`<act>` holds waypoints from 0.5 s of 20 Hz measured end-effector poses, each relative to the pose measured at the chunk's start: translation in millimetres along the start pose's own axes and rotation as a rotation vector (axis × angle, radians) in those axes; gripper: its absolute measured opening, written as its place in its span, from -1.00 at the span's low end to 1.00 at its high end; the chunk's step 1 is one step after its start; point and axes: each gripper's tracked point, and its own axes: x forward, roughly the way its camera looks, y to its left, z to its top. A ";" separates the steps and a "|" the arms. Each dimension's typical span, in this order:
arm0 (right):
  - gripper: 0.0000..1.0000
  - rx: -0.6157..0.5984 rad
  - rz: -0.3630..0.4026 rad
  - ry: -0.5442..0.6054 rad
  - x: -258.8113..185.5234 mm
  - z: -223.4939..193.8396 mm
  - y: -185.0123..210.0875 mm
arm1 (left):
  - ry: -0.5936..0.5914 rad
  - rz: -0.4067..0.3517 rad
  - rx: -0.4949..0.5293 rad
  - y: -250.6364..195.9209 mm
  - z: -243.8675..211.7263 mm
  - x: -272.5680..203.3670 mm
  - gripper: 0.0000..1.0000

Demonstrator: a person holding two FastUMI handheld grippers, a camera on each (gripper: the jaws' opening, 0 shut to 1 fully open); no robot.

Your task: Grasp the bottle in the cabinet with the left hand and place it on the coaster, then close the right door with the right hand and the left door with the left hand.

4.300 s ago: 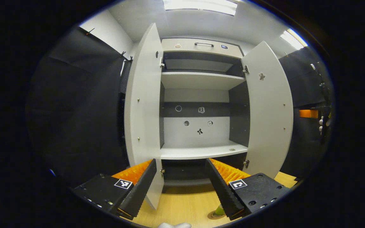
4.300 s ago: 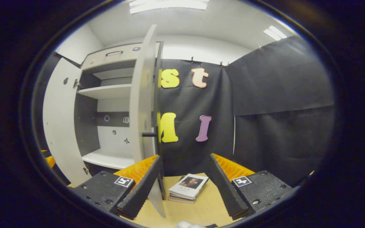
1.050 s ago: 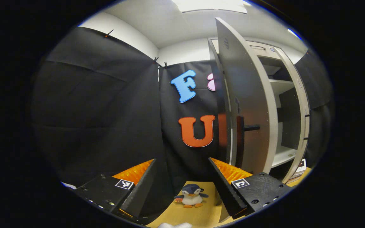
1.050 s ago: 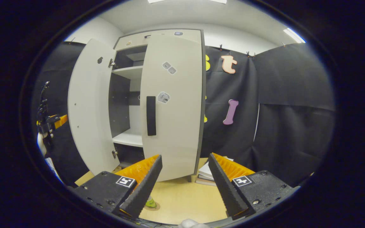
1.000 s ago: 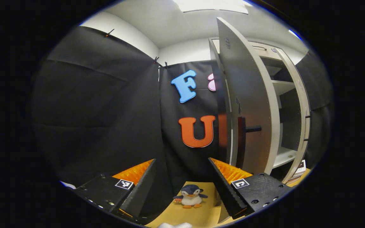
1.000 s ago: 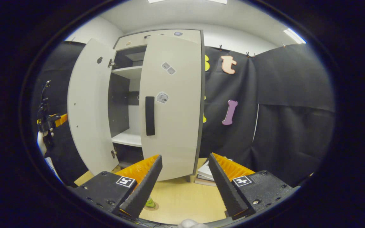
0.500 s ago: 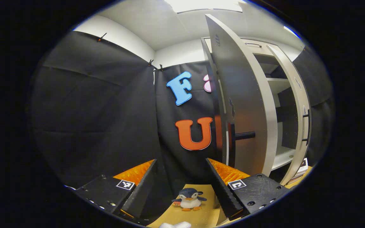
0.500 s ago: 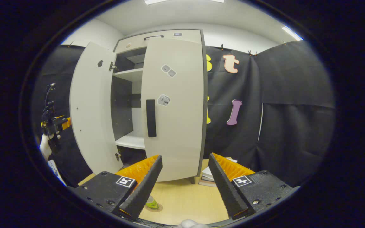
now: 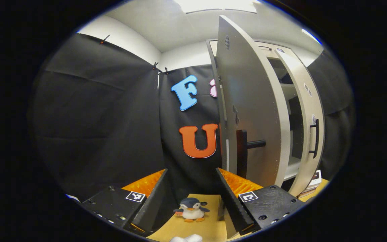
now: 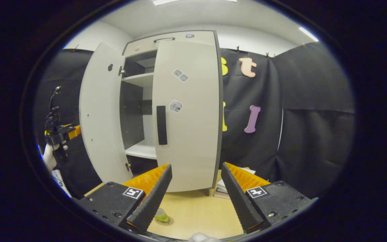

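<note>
In the right gripper view, a gloved hand [image 10: 48, 155] at far left holds the left gripper [image 10: 62, 131] beside the cabinet's [image 10: 166, 38] left door [image 10: 100, 114], which stands wide open; whether its fingers are spread cannot be told there. The right door [image 10: 190, 114] is nearly shut. The bottle [image 10: 161, 215] sits on its coaster [image 10: 166, 221] on the wooden floor [image 10: 197, 215] before the cabinet — just inside the right gripper [image 10: 193, 196], fingers spread, holding nothing. In the left gripper view, the left gripper's own fingers [image 9: 151, 201] are spread too, a toy penguin [image 9: 190, 210] between them.

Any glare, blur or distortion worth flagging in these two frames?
Left gripper view: ceiling light blown out, orange reflection on the left door, fisheye bowing its edges. Right gripper view: evenly lit and sharp, right door bowed by the lens.
</note>
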 end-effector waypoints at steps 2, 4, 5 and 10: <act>0.94 -0.008 -0.011 -0.002 2.6 1.5 -4.4 | 0.006 -0.011 -0.001 -12.1 1.6 -1.2 0.62; 0.94 -0.009 -0.009 -0.003 1.3 1.4 -6.5 | 0.007 -0.027 -0.006 -25.8 1.9 -3.2 0.70; 0.94 -0.011 -0.012 -0.006 0.9 2.9 -8.5 | 0.008 -0.040 -0.011 -33.4 3.0 -3.6 0.62; 0.94 -0.020 -0.028 -0.009 -1.2 4.7 -19.4 | 0.030 -0.134 -0.042 -81.6 2.7 -0.5 0.72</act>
